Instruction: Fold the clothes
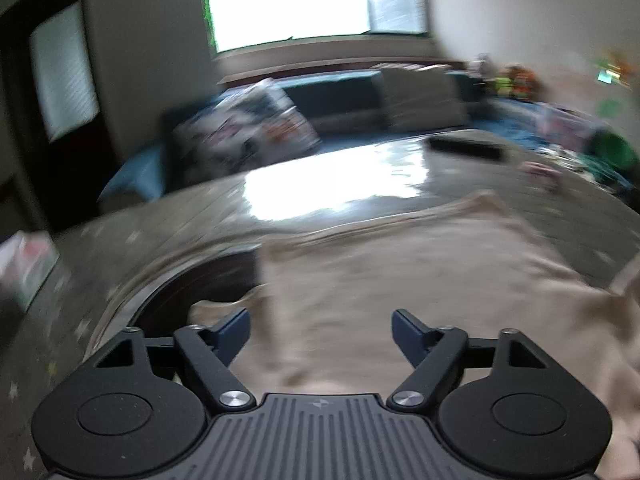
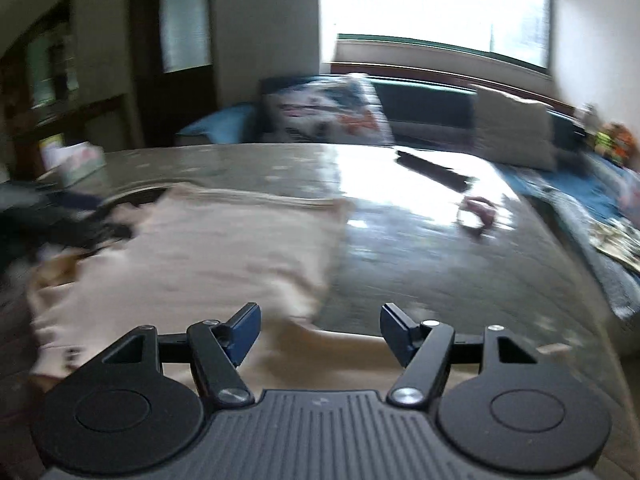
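A beige garment (image 1: 420,280) lies spread on the glossy desk (image 1: 320,176), filling the near half of the left wrist view and running out of frame at the lower right. Its far hem ends short of the bright window glare, and its left edge drops beside a dark curved gap near the desk's rim. The left gripper (image 1: 320,330) hangs over the cloth with its jaws wide apart and nothing between them. In the right wrist view the same garment (image 2: 200,256) sits to the left, its right edge ending at about mid-frame, with bare desk (image 2: 440,264) stretching well beyond it to the right. The right gripper (image 2: 320,328) is likewise spread wide and holds nothing; beneath it a beige fold meets the desk surface. Farther back a dark flat object (image 2: 434,170) and a small pink item (image 2: 478,210) lie on the desk, well apart from the garment; both are too blurred to identify. A dark shape at the left margin of the right wrist view overlaps the cloth's corner and cannot be made out. A sofa (image 2: 420,100) with cushions stands behind the desk.
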The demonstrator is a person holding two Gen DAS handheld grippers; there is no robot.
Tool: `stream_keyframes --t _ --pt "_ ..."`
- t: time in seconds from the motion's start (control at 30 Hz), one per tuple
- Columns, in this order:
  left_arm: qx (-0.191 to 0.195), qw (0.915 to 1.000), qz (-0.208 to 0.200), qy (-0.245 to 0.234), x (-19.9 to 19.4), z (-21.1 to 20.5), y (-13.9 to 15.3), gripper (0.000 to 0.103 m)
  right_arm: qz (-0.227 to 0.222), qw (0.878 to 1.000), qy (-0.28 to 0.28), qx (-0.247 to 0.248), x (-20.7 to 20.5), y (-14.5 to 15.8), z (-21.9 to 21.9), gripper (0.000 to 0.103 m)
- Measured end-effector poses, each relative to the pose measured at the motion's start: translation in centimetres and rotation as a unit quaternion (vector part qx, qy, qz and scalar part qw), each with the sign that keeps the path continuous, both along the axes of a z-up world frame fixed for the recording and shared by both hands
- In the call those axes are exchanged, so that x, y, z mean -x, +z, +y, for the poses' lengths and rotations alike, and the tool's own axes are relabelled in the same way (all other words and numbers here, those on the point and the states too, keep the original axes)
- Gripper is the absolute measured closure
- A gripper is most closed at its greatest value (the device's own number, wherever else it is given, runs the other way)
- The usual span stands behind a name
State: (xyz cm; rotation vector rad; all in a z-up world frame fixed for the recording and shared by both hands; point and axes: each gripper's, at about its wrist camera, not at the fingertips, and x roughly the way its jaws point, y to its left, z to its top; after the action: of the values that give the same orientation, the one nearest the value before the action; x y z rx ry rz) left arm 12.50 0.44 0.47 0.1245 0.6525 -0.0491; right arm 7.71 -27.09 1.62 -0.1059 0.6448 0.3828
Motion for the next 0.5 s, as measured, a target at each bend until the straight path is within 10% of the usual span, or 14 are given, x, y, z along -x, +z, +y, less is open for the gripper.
stream_keyframes --t 0.27,0.37,0.5 --pt "0.021 0.9980 0.054 0.025 -3.4 2.8 -2.1 0.048 0.013 0.994 0.104 0.009 0.0 -0.6 5.4 0.035" --pt "0.040 0.9964 0.068 0.032 -3.8 3.8 -2.5 0.081 0.015 0.990 0.137 0.010 0.4 -0.6 7.3 0.035" --pt "0.084 0.9938 0.056 0.049 -3.1 5.9 -1.5 0.098 0.015 0.983 0.181 0.014 1.1 -0.4 9.4 0.035"
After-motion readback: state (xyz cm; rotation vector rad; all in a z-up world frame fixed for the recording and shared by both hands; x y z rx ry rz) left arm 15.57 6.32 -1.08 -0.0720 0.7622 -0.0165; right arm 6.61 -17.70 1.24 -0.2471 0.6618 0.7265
